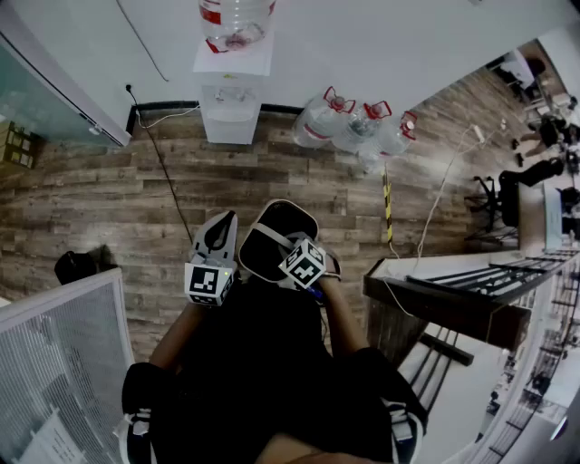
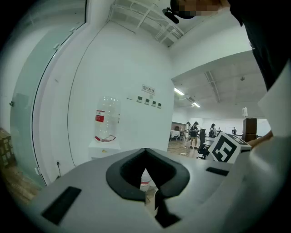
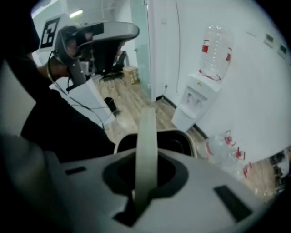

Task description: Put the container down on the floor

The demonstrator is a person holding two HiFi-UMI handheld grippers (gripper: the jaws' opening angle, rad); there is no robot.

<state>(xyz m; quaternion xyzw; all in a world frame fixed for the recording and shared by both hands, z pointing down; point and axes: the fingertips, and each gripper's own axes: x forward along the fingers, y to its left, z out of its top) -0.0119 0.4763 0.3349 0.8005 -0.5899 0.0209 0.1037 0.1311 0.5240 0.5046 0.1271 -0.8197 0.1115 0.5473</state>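
Container (image 1: 290,217), a rounded tub with a pale rim and a dark hollow inside, hangs above the floor (image 1: 109,199) just in front of the person, near the middle of the head view. A flat, pale band of a handle (image 3: 148,150) arches over its mouth, and the right gripper (image 3: 146,179) pinches this band between its jaws, pointing steeply down. The left gripper (image 1: 217,237) hovers just left of the tub, apart from it, its smooth grey jaws pressed together on nothing.

The floor is matte wood planking in grey-brown strips. A thin dark cable (image 1: 168,177) runs across it from the far wall to the left of the tub, and a yellow-and-black striped strip (image 1: 388,208) lies to the right. Against the far white wall stands a boxy white water dispenser (image 1: 231,109) topped by an upturned clear bottle (image 1: 237,20) with a red label. Three clear, ribbed water jugs (image 1: 358,122) with red caps lie to its right. A dark desk (image 1: 444,304) stands near right, a frosted glass partition (image 1: 45,91) far left.
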